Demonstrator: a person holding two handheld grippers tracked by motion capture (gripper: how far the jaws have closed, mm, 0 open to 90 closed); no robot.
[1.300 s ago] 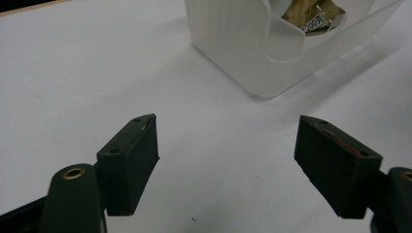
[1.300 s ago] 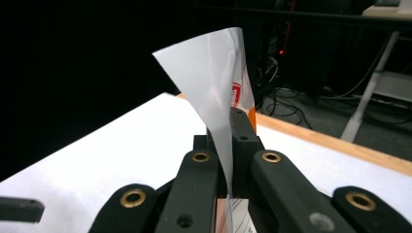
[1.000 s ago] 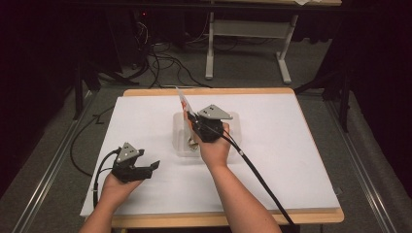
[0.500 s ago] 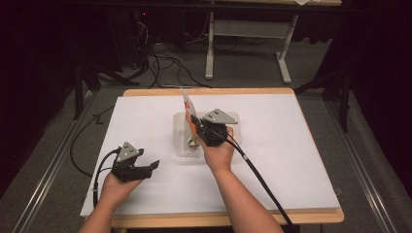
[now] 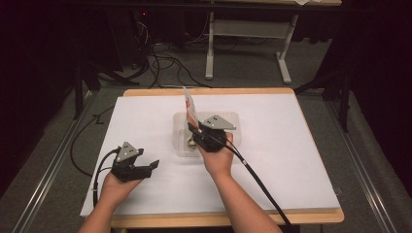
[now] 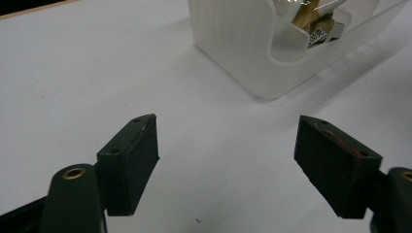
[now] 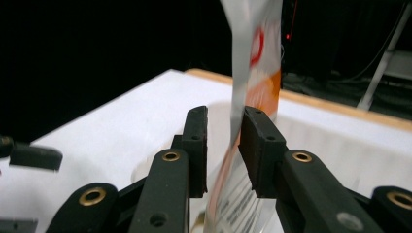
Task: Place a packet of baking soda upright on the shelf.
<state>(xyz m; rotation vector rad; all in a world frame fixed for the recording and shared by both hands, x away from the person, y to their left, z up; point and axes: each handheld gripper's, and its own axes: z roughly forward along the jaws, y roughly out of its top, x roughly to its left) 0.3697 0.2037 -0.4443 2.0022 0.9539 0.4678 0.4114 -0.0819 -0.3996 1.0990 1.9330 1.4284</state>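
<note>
While its jaws open, the right hand-held gripper [image 7: 222, 145] straddles the packet [image 7: 252, 63].

The packet [image 7: 252, 63] runs off the top edge in the right gripper view, blurred, its print unreadable. In the left gripper view the tub [image 6: 272, 43] is cut off at the top edge; its contents [image 6: 318, 26] are too small to identify.

Bright white table [image 5: 291, 145], dark surroundings, blurred close packet [image 7: 252, 63].
</note>
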